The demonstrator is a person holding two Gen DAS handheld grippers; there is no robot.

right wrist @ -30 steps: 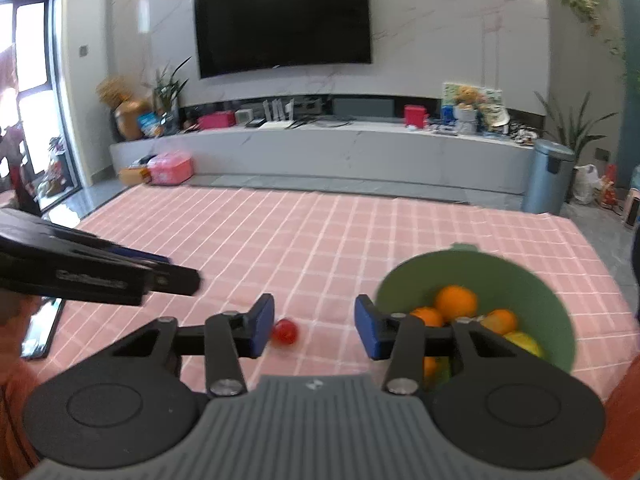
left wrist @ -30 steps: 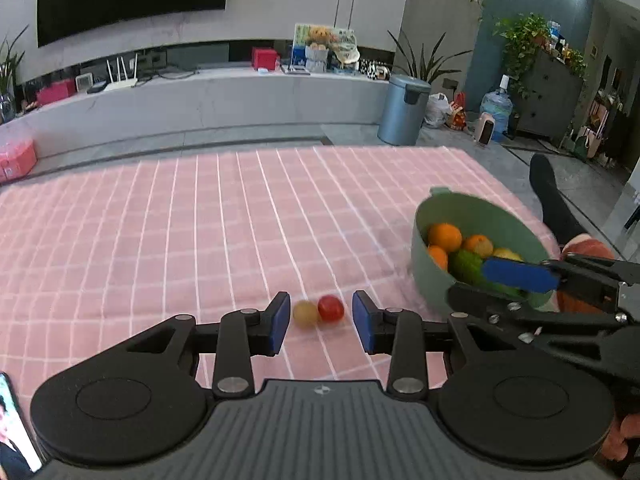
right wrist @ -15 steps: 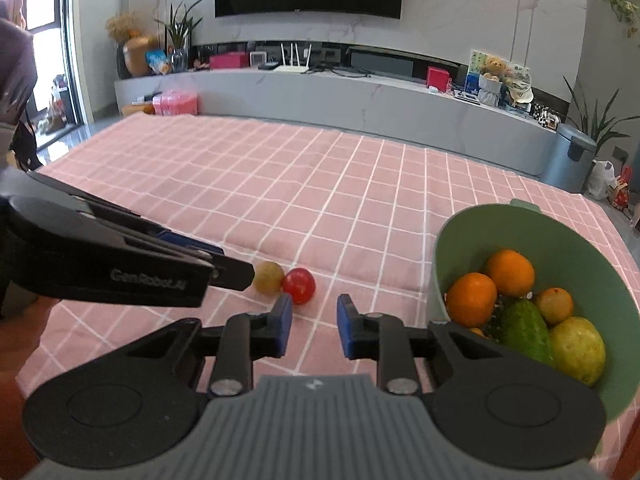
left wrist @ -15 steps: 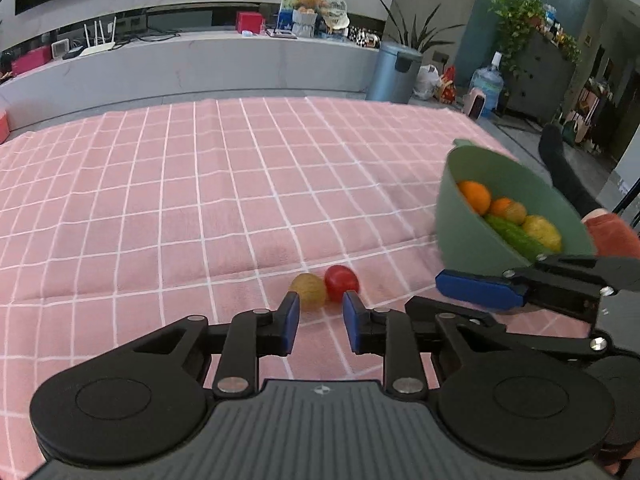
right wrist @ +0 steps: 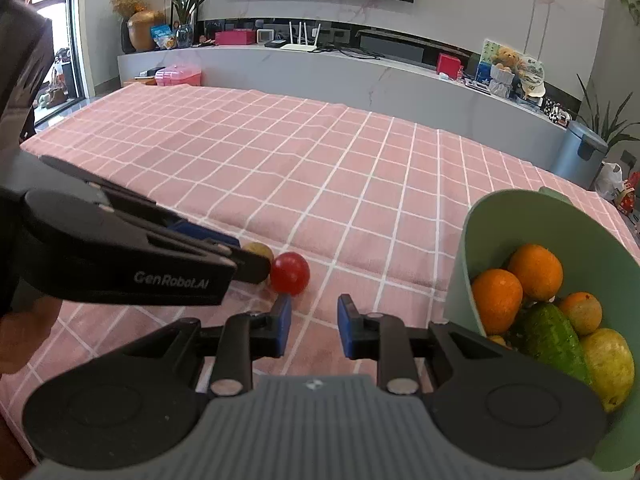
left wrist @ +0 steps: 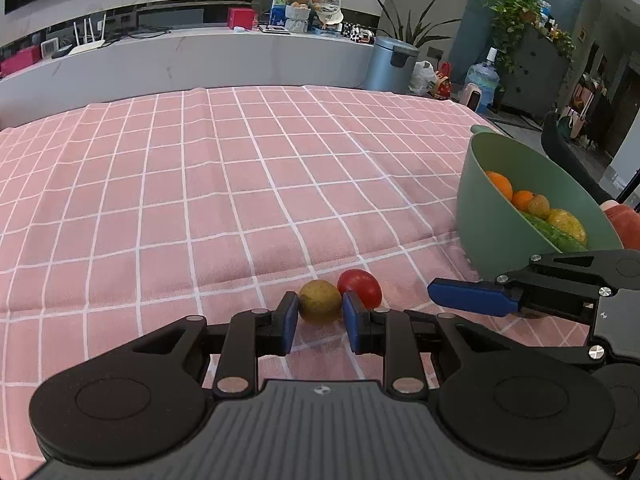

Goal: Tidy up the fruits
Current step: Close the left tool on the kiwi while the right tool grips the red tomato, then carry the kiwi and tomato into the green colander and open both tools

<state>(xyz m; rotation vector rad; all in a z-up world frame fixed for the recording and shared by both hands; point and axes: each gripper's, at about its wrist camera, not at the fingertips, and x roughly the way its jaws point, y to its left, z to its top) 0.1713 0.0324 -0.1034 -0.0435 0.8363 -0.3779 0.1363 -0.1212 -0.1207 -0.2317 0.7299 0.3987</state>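
A yellow-brown round fruit [left wrist: 319, 301] and a red tomato [left wrist: 362, 286] lie touching on the pink checked cloth. My left gripper [left wrist: 320, 318] is shut on the yellow-brown fruit, whose sides meet both blue pads. In the right wrist view its black finger [right wrist: 248, 266] hides most of that fruit [right wrist: 261, 249]. My right gripper [right wrist: 314, 320] is shut with nothing between its pads, and the tomato [right wrist: 290, 278] lies just beyond its left fingertip. Its blue finger [left wrist: 472, 298] shows right of the tomato. The green bowl [right wrist: 520, 200] holds oranges, a green fruit and a yellow one.
The green bowl [left wrist: 492, 216] stands at the right, close to the cloth's edge, with a person's leg behind it. Pink cloth [left wrist: 240, 184] stretches far ahead and left. A grey bin [left wrist: 390, 64] and a long white counter stand beyond the table.
Both grippers narrowed their jaws and sank toward the two small fruits. The left one moved forward until the yellow-brown fruit came between its fingertips. The right one drew near the tomato.
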